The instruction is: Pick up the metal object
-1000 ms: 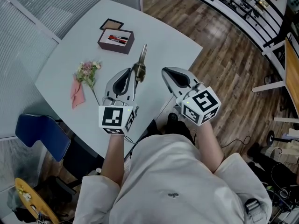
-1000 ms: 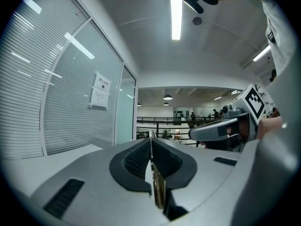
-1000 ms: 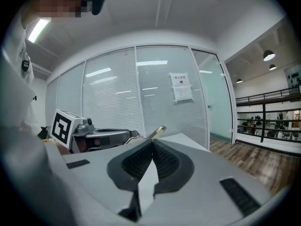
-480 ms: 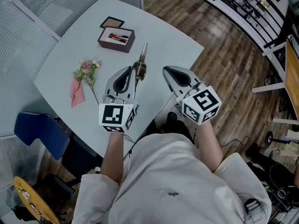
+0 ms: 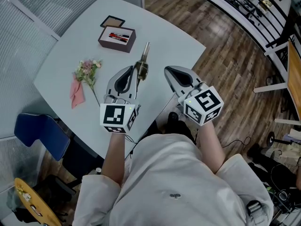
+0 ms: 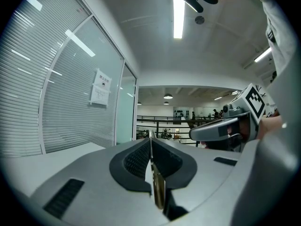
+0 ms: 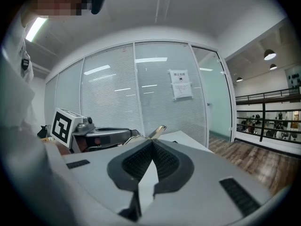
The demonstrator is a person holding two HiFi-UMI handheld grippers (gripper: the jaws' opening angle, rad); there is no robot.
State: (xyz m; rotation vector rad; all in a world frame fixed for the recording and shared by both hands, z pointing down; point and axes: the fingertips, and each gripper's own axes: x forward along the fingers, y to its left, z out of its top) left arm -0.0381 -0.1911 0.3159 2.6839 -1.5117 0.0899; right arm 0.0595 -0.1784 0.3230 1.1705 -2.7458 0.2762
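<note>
Jaws of left gripper [image 5: 128,73] closing tight on thin edge of metal object [image 5: 141,61], holding it above counter [image 5: 61,55], near side of pen box [image 5: 116,39]. Jaws of right gripper [image 5: 168,72] sitting shut, empty. Risk: narrow edge grip letting object pivot, slip, drop.

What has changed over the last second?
Nothing visibly changed. The left gripper stays shut on the metal object, the right gripper stays shut and empty beside it, and the flowers and box lie where they were.
</note>
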